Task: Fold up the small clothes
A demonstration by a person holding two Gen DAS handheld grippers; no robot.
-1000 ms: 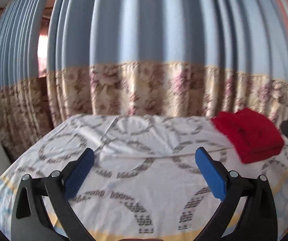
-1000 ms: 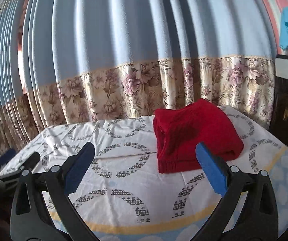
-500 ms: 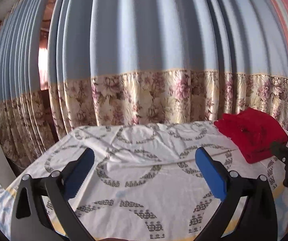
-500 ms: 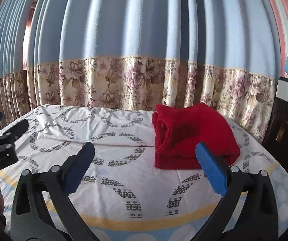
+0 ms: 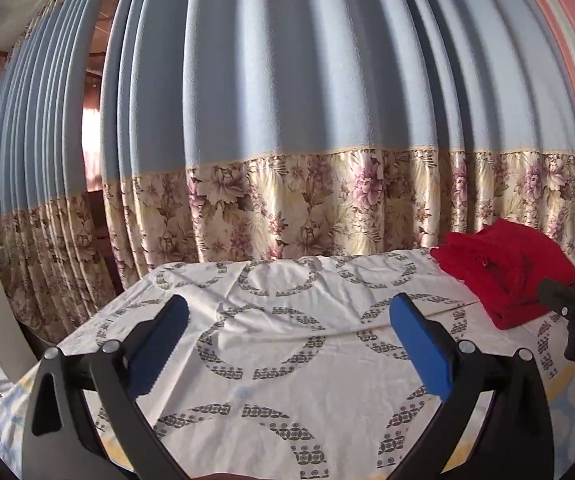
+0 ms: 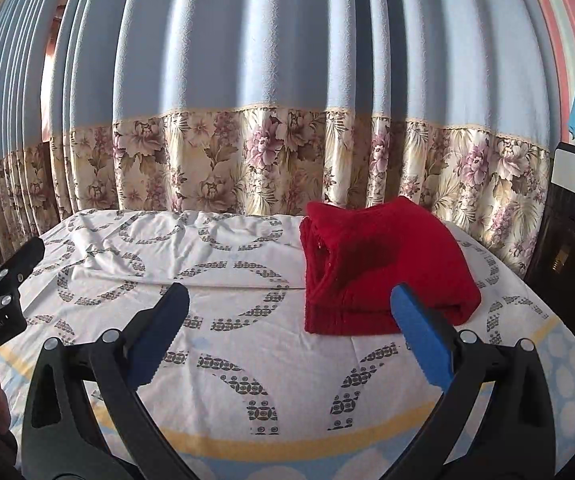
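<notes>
The left gripper (image 5: 287,336) hangs above the table with its blue pads spread wide and nothing between them. The right gripper (image 6: 289,328) is likewise spread and empty, pointing at the folded red garment (image 6: 387,272), which lies on the patterned tablecloth (image 6: 223,264) toward the table's far right side, apparently in several layers. Behind the table hangs a blue curtain (image 5: 307,80) with a floral border. A dark appliance (image 6: 571,248) stands at the right.

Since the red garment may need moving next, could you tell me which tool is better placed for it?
Probably the right tool: the folded red garment lies just ahead of it, while the left tool faces bare cloth.
</notes>
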